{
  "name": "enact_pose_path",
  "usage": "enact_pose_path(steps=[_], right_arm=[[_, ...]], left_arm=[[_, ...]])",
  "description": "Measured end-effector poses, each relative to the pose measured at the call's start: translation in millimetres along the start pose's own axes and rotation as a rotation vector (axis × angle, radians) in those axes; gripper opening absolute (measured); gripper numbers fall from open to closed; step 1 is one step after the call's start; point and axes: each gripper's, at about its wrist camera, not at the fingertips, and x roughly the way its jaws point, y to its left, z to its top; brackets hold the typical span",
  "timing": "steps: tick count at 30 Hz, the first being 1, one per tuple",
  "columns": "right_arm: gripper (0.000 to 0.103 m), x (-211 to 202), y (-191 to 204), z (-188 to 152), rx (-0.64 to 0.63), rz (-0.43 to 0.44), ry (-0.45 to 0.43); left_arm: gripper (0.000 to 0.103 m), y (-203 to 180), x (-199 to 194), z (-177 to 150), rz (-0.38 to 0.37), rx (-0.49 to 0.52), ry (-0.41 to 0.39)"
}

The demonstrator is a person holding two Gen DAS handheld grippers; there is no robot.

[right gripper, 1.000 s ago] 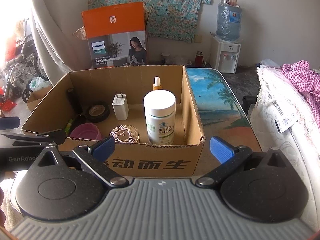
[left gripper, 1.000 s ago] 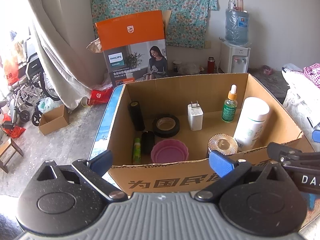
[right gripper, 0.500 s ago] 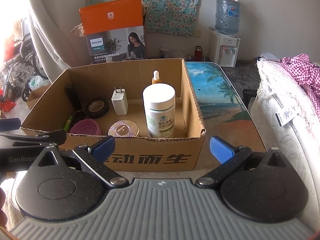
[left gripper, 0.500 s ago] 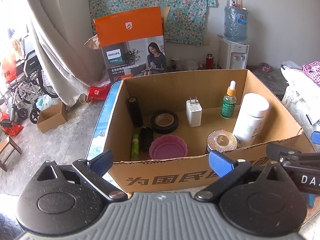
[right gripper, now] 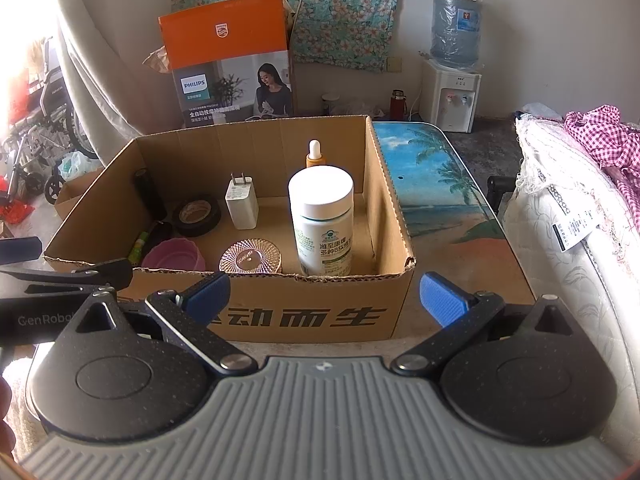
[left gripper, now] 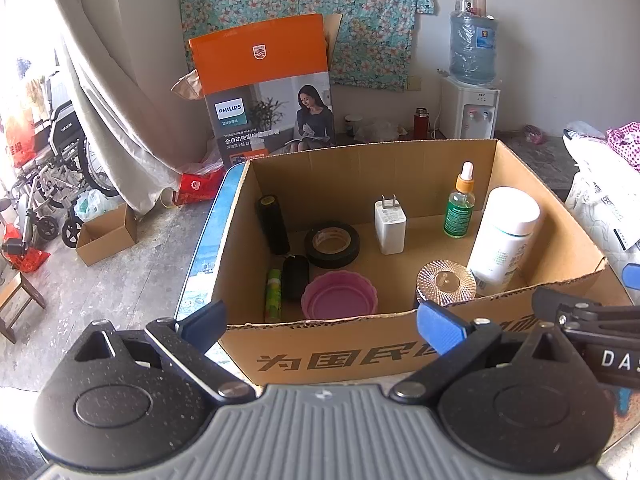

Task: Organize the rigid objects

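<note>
Cardboard wall hides the base of the ribbed pink glass jar [left gripper: 446, 282] in the open brown cardboard box [left gripper: 360, 354]. Left gripper [left gripper: 322, 322] and right gripper [right gripper: 324, 300] hover before it, spread wide, empty. Behind stands the white pill bottle [right gripper: 323, 220], masking the green dropper bottle [left gripper: 459, 208].

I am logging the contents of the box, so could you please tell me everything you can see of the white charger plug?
The white charger plug is a small glossy block, plastic by its look, with rounded edges. It stands upright on the floor of the cardboard box, its two flat metal prongs pointing up. It sits near the back wall, between the roll of black tape and the green dropper bottle, touching neither. No cable shows. Neither gripper is near it.
</note>
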Motion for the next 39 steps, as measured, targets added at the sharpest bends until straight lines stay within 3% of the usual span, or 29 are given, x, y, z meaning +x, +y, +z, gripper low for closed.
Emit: enact_pose_path(steps=[39], right_arm=[[0.102,-3.9,0.6,0.1,-0.002,-0.012,-0.002]], left_arm=[[0.101,-0.2,0.3,1.5,-0.001,-0.002,0.006]])
